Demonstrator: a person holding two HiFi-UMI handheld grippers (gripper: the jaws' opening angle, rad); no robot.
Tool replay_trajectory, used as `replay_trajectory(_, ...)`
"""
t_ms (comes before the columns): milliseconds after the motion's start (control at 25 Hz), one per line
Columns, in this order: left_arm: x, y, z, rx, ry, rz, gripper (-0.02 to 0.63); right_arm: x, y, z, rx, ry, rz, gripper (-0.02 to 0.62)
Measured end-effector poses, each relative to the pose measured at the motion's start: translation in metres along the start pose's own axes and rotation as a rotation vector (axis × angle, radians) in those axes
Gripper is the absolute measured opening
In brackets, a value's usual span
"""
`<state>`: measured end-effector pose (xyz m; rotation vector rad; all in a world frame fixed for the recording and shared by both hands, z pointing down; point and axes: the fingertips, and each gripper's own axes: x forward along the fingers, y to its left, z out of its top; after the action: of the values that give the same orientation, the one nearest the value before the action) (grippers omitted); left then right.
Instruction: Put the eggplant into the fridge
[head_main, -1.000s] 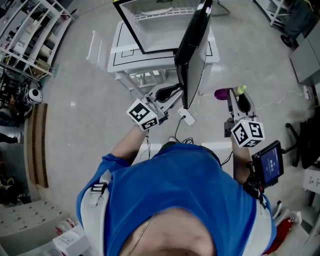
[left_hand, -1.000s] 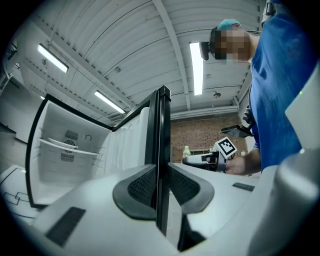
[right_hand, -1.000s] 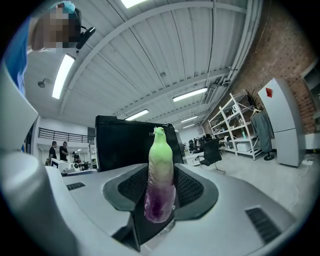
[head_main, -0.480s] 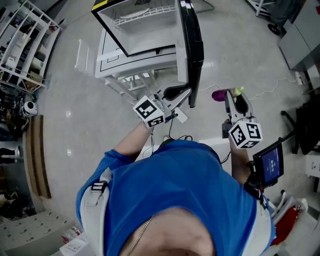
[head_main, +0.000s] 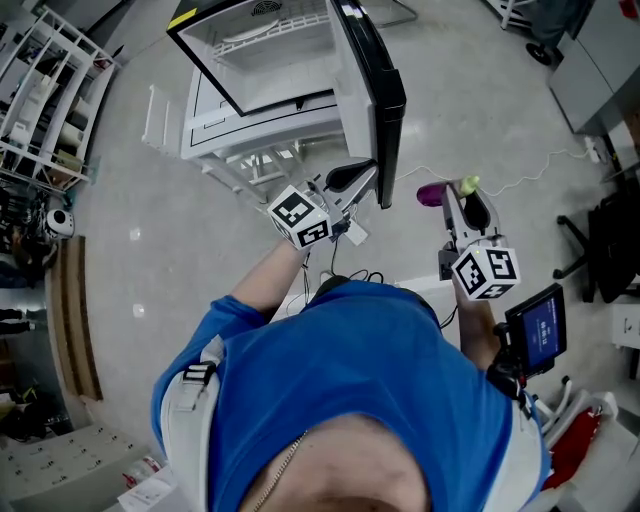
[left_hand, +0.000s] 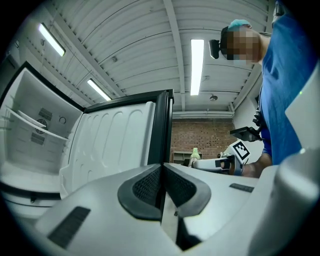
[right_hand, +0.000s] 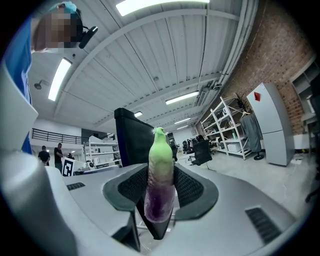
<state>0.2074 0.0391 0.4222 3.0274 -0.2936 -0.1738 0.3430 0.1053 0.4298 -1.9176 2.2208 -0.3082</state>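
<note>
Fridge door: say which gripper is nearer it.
Left. The left gripper, jaws just closing empty, is beside the fridge door; the right gripper, holding the eggplant, stands farther right.

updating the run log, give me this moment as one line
left gripper: jaws just closed, empty | right gripper: shut on eggplant | fridge door: open

Head view's top edge cuts off the fridge (head_main: 255, 110) top, right gripper (head_main: 462, 196) pads hide the eggplant (head_main: 430, 192) middle, shelving rack (head_main: 40, 80) cropped at left, distant people (right_hand: 59, 152) in right gripper view too small to make out.
</note>
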Motion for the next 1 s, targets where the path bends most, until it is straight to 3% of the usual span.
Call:
replay_trajectory(280,-0.015,0.006,-0.007,-0.026,0.007,0.065,0.009,-0.006,0.020,-0.013,0.005,0.029,0.052,0.164)
replay_trajectory(600,-0.046,0.021,-0.005,-0.042,0.021,0.092,0.009,-0.001,0.074,-0.032,0.004,0.059,0.111,0.164)
replay_trajectory(1000,-0.069,0.025,0.004,-0.052,-0.006,0.114,0.009,0.000,0.105,-0.034,-0.007,0.062,0.137,0.164)
